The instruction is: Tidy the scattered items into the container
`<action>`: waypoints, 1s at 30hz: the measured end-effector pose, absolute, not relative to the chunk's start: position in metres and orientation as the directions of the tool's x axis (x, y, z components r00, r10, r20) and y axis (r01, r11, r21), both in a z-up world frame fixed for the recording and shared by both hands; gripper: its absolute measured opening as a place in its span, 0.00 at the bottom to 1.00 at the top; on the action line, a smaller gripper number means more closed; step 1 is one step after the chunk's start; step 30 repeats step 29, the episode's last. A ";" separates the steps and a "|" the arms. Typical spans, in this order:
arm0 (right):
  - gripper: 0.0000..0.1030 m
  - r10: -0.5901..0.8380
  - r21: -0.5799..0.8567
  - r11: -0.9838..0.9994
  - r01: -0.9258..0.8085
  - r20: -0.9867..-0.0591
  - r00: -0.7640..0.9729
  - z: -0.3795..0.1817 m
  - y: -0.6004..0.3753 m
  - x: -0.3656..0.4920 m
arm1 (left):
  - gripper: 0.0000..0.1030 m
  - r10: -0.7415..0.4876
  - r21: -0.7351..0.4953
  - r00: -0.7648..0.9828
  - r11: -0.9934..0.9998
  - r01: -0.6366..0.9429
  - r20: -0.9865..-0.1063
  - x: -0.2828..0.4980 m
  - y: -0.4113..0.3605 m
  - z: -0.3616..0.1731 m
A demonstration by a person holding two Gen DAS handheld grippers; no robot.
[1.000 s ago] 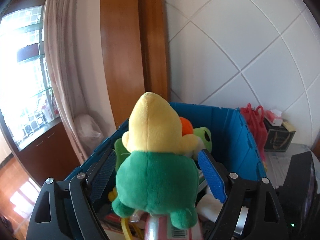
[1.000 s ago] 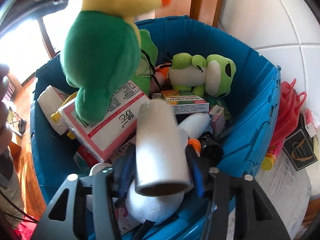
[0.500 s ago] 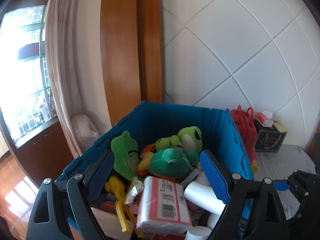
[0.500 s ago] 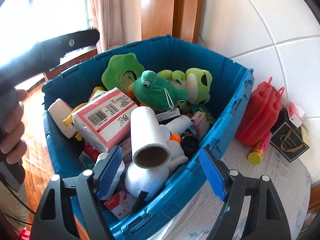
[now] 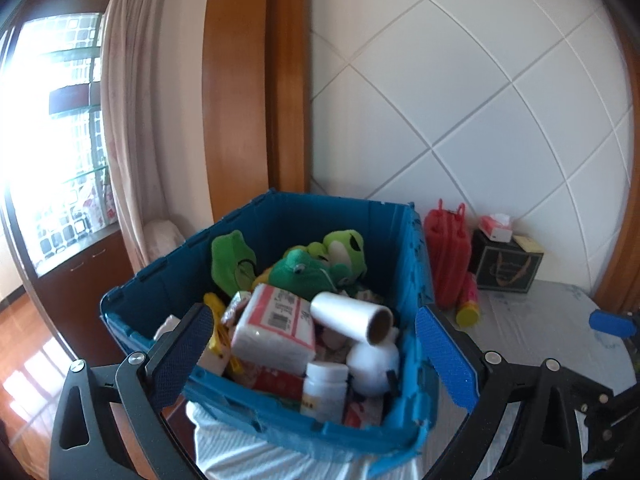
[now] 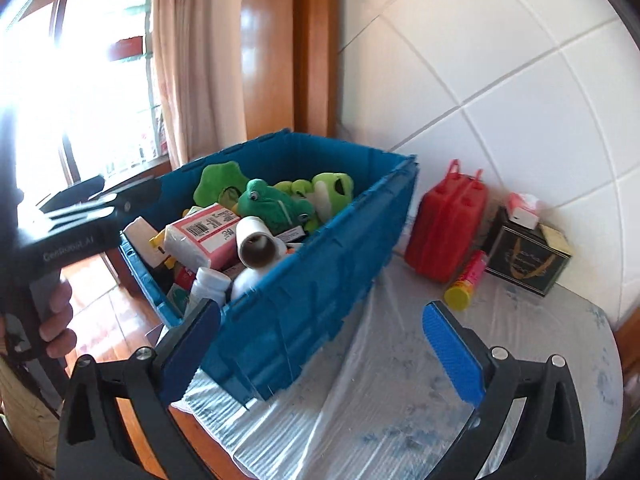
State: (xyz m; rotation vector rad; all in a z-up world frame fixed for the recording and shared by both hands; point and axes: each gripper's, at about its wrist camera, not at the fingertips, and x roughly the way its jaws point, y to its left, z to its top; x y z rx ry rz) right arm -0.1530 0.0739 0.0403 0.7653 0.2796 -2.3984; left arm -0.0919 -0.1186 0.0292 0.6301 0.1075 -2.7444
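Observation:
The blue crate (image 5: pixel 360 436) (image 6: pixel 320 280) stands on the table's left end, filled with items. On top lie a green frog plush (image 5: pixel 304 272) (image 6: pixel 276 204), a white roll with a cardboard core (image 5: pixel 348 316) (image 6: pixel 256 240), a pink-and-white tissue pack (image 5: pixel 276 328) (image 6: pixel 200 236) and a white bottle (image 5: pixel 324 384). My left gripper (image 5: pixel 316 356) hangs before the crate's near wall, jaws opening wide, nothing between the pads. My right gripper (image 6: pixel 320 350) is back from the crate's right corner, jaws also opening, empty.
A red canister (image 6: pixel 444 228), a yellow-capped tube (image 6: pixel 464 284) and a black box (image 6: pixel 524 260) sit against the tiled wall right of the crate. Plastic sheet covers the table (image 6: pixel 400 400). A hand (image 6: pixel 56 320) grips the left tool. Curtain, window and wooden floor lie left.
The left gripper let go of the green and yellow plush and the right let go of the white roll; both now lie in the crate. Both grippers opened wider and drew back.

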 end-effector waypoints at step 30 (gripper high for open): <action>1.00 -0.219 0.040 -0.970 0.239 -0.570 -0.792 0.025 0.179 0.020 | 0.99 -0.003 -0.016 -0.872 -1.000 0.012 -0.490 0.036 -0.021 0.016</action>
